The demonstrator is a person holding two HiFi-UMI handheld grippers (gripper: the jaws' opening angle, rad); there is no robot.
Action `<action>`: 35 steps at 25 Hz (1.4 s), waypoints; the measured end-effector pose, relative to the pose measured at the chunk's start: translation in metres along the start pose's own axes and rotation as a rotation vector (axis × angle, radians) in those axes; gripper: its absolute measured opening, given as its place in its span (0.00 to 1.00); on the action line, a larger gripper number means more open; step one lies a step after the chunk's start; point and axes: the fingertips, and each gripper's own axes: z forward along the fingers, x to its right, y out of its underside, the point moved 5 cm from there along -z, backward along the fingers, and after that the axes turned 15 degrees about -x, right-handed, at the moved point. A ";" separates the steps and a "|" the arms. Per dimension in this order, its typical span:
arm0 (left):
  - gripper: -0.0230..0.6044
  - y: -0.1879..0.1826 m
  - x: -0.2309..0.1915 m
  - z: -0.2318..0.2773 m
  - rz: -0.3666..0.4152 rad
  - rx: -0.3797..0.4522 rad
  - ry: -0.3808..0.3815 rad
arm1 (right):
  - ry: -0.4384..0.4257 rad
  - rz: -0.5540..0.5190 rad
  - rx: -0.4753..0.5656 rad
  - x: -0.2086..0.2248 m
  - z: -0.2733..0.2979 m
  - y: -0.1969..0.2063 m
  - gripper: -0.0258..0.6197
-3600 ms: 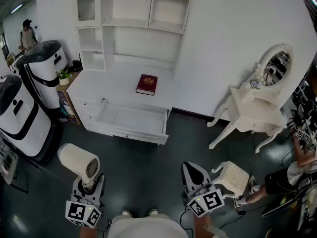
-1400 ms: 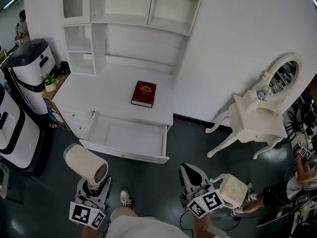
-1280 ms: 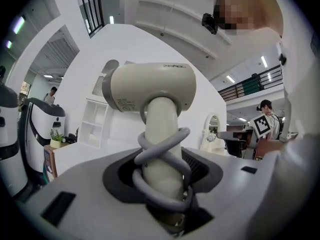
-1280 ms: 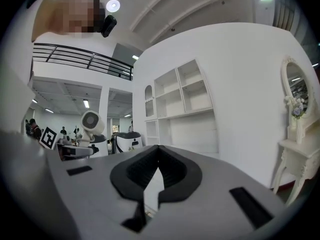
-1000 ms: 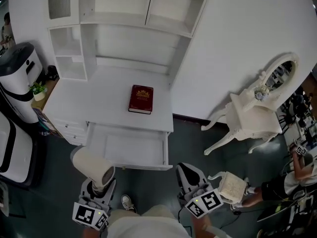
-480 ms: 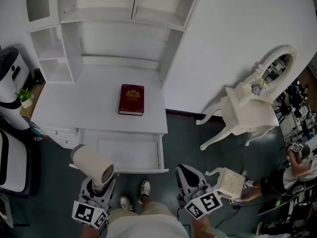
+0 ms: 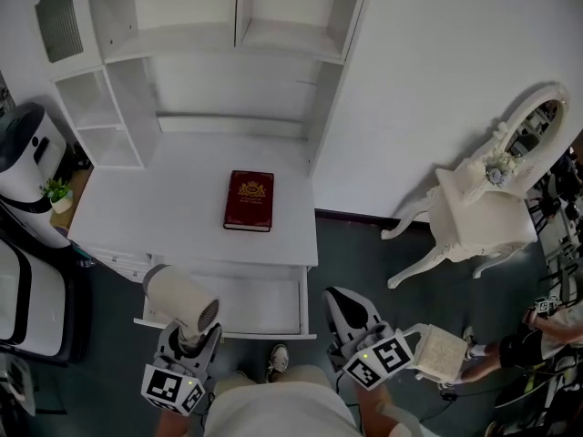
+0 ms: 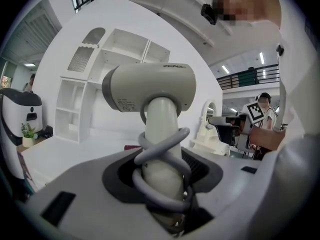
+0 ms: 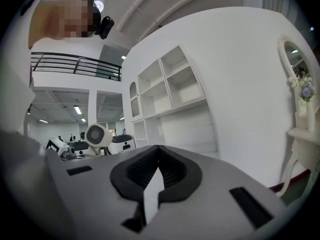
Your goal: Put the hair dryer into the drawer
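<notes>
Looking steeply down from a head camera, the scene shows a person who has just walked up to a white counter (image 7: 164,217). A few seconds ago the counter stood well ahead across dark floor. Now it fills the middle of the view, and the open drawer (image 7: 260,300) under its front edge lies just ahead of both hands. At the far left stand white and black machines (image 7: 27,162). Next comes the left hand-held gripper (image 7: 189,342), clamped on the handle of a cream hair dryer (image 7: 178,294). A grey cord (image 8: 165,149) is wound around that handle. The dryer is held upright, and its barrel now overlaps the drawer's front left corner instead of hanging over bare floor. It looks to be above the drawer, not yet inside it. The drawer appears empty. Behind it, on the counter, lies a dark red book (image 7: 250,200). To the right, the right hand-held gripper (image 7: 342,300) is closed on nothing and sits level with the drawer's right end. Further right stand an ornate white dressing table (image 7: 483,221) and a small stool (image 7: 444,353). The approach seems finished. What likely remains is carrying the dryer over the drawer's front edge, lowering it in and letting go.
</notes>
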 end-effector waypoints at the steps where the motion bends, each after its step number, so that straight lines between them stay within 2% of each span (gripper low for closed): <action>1: 0.37 0.002 -0.001 0.008 0.003 -0.014 0.001 | -0.011 0.004 -0.010 0.005 0.005 0.001 0.06; 11: 0.37 0.045 -0.015 0.077 0.114 -0.237 0.040 | -0.078 0.037 -0.085 0.042 0.040 0.019 0.06; 18: 0.37 0.080 -0.022 0.112 0.232 -0.380 0.094 | -0.098 0.071 -0.143 0.043 0.049 0.048 0.06; 24: 0.37 0.109 -0.024 0.134 0.298 -0.482 0.141 | -0.084 0.084 -0.159 0.044 0.045 0.057 0.06; 28: 0.37 0.131 -0.030 0.150 0.303 -0.547 0.180 | -0.070 0.087 -0.158 0.044 0.040 0.060 0.06; 35: 0.37 0.160 -0.038 0.173 0.364 -0.660 0.190 | -0.038 0.098 -0.169 0.047 0.028 0.067 0.06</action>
